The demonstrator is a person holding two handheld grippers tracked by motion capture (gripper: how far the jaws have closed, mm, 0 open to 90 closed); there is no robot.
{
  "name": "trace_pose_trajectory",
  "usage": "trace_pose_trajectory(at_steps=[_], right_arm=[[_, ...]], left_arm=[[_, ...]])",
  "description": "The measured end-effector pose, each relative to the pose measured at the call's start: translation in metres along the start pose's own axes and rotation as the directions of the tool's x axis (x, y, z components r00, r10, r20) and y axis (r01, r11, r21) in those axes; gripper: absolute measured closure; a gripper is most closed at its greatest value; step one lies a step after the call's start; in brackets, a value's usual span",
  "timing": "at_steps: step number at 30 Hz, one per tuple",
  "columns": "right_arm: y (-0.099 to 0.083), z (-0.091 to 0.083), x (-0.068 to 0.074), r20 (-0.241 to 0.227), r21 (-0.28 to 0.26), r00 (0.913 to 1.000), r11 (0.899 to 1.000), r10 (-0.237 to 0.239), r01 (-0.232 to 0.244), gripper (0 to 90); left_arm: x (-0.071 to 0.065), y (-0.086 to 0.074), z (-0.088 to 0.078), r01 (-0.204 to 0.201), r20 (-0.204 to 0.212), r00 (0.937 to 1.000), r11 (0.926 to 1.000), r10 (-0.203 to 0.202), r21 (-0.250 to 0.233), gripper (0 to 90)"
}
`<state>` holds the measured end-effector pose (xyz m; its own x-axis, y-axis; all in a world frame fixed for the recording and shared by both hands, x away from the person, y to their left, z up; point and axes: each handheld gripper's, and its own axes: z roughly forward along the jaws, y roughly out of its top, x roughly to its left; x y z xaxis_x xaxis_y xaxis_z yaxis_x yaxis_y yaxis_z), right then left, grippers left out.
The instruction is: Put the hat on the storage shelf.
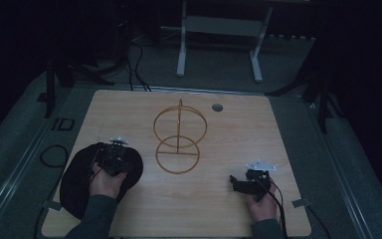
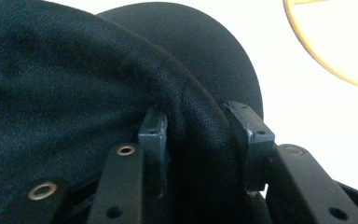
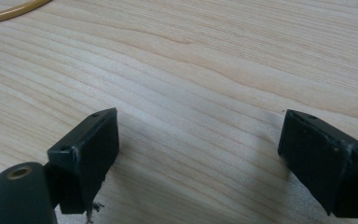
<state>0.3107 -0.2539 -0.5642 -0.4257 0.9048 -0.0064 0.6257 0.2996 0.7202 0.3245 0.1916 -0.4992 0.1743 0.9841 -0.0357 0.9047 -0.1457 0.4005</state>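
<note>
A black fabric hat (image 1: 79, 186) lies at the table's front left, partly over the edge. My left gripper (image 1: 113, 155) sits on its right side. In the left gripper view a raised fold of the hat (image 2: 74, 84) fills the gap between the jaws, and both pads (image 2: 154, 137) press on it. A gold wire stand (image 1: 179, 134) made of two rings and a post stands mid-table; its rim shows as a gold arc (image 2: 317, 58) beyond the hat. At the front right my right gripper (image 1: 236, 181) rests low over bare wood, open (image 3: 198, 154), with nothing between its jaws.
The wooden table (image 1: 238, 129) has a round cable hole (image 1: 217, 107) near its back edge. A curve of the stand's base ring (image 3: 14, 13) lies far ahead of the right gripper. White desk legs (image 1: 181, 55) stand on the floor behind, and cables (image 1: 54, 154) lie at the left.
</note>
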Motion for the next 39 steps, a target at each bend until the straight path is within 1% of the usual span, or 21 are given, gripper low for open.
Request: trace_pose_trajectory(at_steps=[3, 7, 10, 11, 13, 16, 17, 22, 26, 31, 36, 39], right_arm=[[0.000, 0.000, 0.000, 0.000, 0.000, 1.0000, 1.000, 0.000, 0.000, 12.3], [0.000, 0.000, 0.000, 0.000, 0.000, 1.0000, 1.000, 0.000, 0.000, 12.3], [0.000, 0.000, 0.000, 0.000, -0.001, 1.0000, 1.000, 0.000, 0.000, 12.3], [0.000, 0.000, 0.000, 0.000, 0.000, 1.0000, 1.000, 0.000, 0.000, 12.3], [0.000, 0.000, 0.000, 0.000, 0.000, 1.0000, 1.000, 0.000, 0.000, 12.3], [0.000, 0.000, 0.000, 0.000, 0.000, 1.0000, 1.000, 0.001, -0.001, 12.3], [0.000, 0.000, 0.000, 0.000, 0.000, 1.0000, 1.000, 0.000, 0.000, 12.3], [0.000, 0.000, 0.000, 0.000, 0.000, 1.0000, 1.000, 0.001, -0.001, 12.3], [0.000, 0.000, 0.000, 0.000, 0.000, 1.0000, 1.000, 0.001, -0.001, 12.3], [0.000, 0.000, 0.000, 0.000, 0.000, 1.0000, 1.000, 0.001, -0.001, 12.3], [0.000, 0.000, 0.000, 0.000, 0.000, 1.0000, 1.000, 0.001, -0.001, 12.3], [0.000, 0.000, 0.000, 0.000, 0.000, 1.0000, 1.000, 0.001, -0.001, 12.3]], left_arm=[[0.002, 0.000, -0.002, -0.015, -0.021, 0.9997, 0.9998, 0.015, 0.011, 66.8], [0.006, 0.000, -0.005, -0.043, -0.038, 0.9983, 0.9987, 0.044, 0.027, 74.5], [0.010, 0.000, -0.007, -0.074, -0.037, 0.9965, 0.9964, 0.075, 0.042, 78.0], [0.011, 0.000, -0.007, -0.090, -0.038, 0.9951, 0.9946, 0.092, 0.052, 78.5], [0.011, 0.000, -0.008, -0.119, -0.040, 0.9918, 0.9911, 0.121, 0.060, 78.9], [0.011, 0.003, -0.012, -0.150, -0.036, 0.9876, 0.9859, 0.153, 0.075, 78.9], [0.012, 0.003, -0.014, -0.155, -0.032, 0.9871, 0.9853, 0.157, 0.073, 78.9], [0.014, 0.006, -0.021, -0.193, -0.020, 0.9805, 0.9783, 0.195, 0.075, 79.0], [0.015, 0.009, -0.026, -0.212, -0.005, 0.9771, 0.9747, 0.213, 0.071, 79.0], [0.017, 0.014, -0.033, -0.232, 0.000, 0.9725, 0.9696, 0.233, 0.077, 78.9], [0.016, 0.020, -0.041, -0.256, 0.001, 0.9664, 0.9639, 0.257, 0.072, 78.9], [0.016, 0.025, -0.047, -0.277, 0.010, 0.9607, 0.9582, 0.277, 0.071, 78.9]])
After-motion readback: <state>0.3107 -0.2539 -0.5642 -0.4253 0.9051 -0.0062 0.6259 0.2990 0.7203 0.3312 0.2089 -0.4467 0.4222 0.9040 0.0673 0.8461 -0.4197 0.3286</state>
